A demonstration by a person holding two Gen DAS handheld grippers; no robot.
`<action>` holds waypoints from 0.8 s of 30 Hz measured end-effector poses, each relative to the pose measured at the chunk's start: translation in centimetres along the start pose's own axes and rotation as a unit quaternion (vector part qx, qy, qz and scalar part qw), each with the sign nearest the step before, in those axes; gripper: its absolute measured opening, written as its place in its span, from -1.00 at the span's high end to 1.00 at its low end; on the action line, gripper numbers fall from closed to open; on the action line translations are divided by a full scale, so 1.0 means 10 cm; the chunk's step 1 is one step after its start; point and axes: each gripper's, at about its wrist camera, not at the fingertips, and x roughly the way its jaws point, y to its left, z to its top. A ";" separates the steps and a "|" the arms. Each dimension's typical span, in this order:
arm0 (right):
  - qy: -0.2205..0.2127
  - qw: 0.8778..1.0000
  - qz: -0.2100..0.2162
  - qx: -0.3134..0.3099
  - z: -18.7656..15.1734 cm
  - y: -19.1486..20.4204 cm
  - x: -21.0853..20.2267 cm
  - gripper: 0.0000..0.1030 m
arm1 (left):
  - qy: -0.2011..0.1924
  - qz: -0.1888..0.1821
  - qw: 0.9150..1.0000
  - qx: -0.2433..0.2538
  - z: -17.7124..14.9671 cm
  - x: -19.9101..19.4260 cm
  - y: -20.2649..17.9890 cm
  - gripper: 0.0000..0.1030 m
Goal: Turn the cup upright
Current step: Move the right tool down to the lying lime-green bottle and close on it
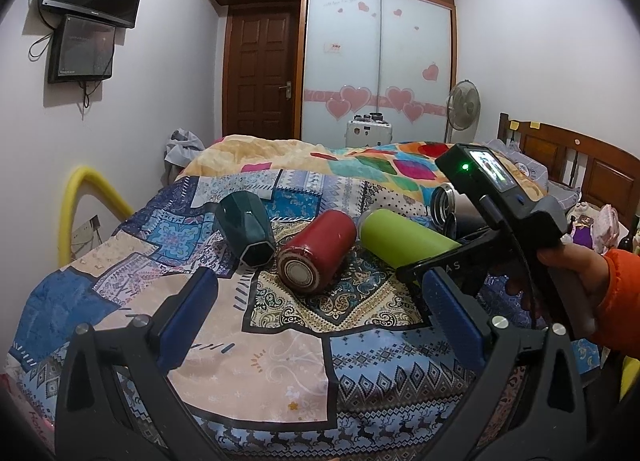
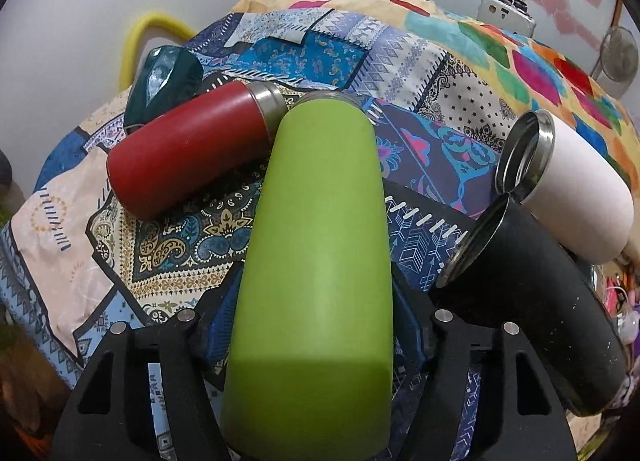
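Several cups lie on their sides on the patterned bedspread [image 1: 280,341]. A lime green cup [image 2: 316,241] lies between the fingers of my right gripper [image 2: 316,313], which closes on its lower body; the cup's mouth points away. It also shows in the left wrist view [image 1: 404,241], with the right gripper [image 1: 440,261] around it. A red cup [image 1: 316,257] [image 2: 188,153] and a dark green faceted cup [image 1: 246,233] [image 2: 164,77] lie to its left. My left gripper [image 1: 320,313] is open and empty, in front of the red cup.
A white cup [image 2: 576,189] and a black cup [image 2: 532,289] lie on their sides to the right. A crumpled colourful quilt [image 1: 360,161] sits behind. A yellow rail [image 1: 76,205] stands at the bed's left edge, and a wooden headboard [image 1: 580,157] at the right.
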 end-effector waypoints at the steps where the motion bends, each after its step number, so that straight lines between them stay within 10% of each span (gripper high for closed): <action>1: 0.000 1.000 0.002 0.002 0.01 -0.01 0.00 -0.22 | 0.000 0.001 1.000 0.000 -0.01 -0.01 0.00 -1.00; 24: -0.064 0.998 0.011 -0.027 -0.55 0.26 -0.59 -0.19 | -0.005 0.003 1.000 0.001 0.06 -0.21 -0.11 -1.00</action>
